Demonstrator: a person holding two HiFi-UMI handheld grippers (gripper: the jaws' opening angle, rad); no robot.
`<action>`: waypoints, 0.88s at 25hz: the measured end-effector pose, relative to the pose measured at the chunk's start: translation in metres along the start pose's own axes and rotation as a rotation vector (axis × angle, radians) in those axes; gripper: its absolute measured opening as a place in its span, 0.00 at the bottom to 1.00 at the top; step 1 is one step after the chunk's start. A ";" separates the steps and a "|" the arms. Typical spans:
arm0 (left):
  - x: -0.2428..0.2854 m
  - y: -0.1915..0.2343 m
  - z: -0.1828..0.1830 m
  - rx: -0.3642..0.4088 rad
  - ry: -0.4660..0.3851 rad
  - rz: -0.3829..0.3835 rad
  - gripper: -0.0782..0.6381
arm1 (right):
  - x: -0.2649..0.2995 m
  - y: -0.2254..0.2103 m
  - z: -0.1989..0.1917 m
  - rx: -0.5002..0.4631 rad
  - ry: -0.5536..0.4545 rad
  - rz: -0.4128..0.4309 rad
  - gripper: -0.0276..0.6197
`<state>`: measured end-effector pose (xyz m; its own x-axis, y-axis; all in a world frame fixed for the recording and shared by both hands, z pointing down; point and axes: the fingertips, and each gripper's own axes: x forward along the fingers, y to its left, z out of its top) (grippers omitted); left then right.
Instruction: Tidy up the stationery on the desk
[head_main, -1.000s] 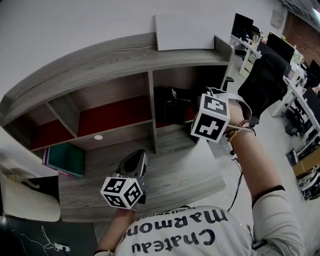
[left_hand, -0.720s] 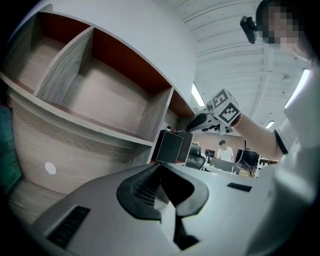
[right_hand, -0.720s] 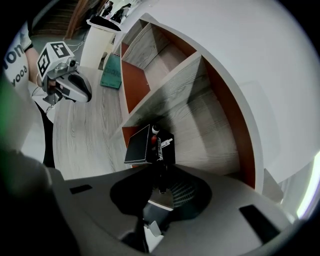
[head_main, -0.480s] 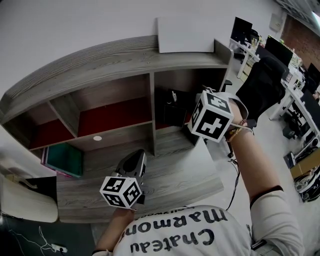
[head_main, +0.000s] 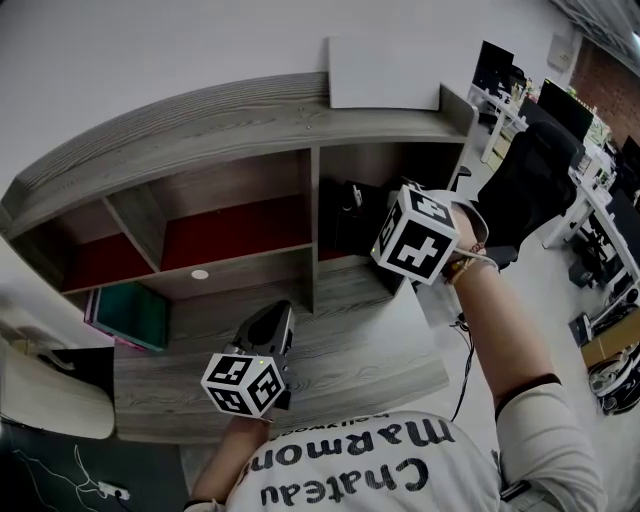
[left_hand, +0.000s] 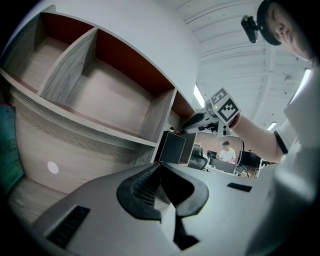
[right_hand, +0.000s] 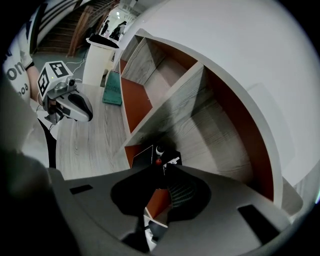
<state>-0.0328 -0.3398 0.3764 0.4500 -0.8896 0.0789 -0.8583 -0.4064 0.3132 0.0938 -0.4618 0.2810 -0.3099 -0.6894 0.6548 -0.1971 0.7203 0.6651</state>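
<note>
Stationery pot (head_main: 341, 216) holding pens (right_hand: 159, 151) stands in the cubby (head_main: 392, 165) at our one o'clock, right gripper (right_hand: 162, 172) near it with jaws lately closing, narrowly apart, empty, left gripper (left_hand: 160, 167) pressed together; we judge the reach underway, next pinching one pen.

Grey woodgrain desk (head_main: 350, 350), red shelf back (head_main: 235, 225), teal book (head_main: 130, 315)

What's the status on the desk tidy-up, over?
Left gripper shut, empty, above desk. Right gripper at black pen holder, jaws just closing, nothing between. Teal book at desk's left. Nothing in the way.
</note>
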 end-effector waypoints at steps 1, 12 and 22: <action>0.000 0.001 0.000 -0.001 -0.001 0.003 0.13 | 0.002 0.000 0.001 0.000 -0.001 0.002 0.14; -0.004 0.017 0.003 -0.006 -0.009 0.028 0.13 | 0.021 0.001 0.005 -0.002 0.019 0.023 0.14; -0.001 0.024 0.005 -0.007 -0.013 0.019 0.13 | 0.027 0.000 0.007 0.028 0.010 0.030 0.14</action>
<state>-0.0556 -0.3497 0.3789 0.4302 -0.8998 0.0727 -0.8649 -0.3878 0.3186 0.0790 -0.4798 0.2957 -0.3065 -0.6682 0.6780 -0.2142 0.7424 0.6348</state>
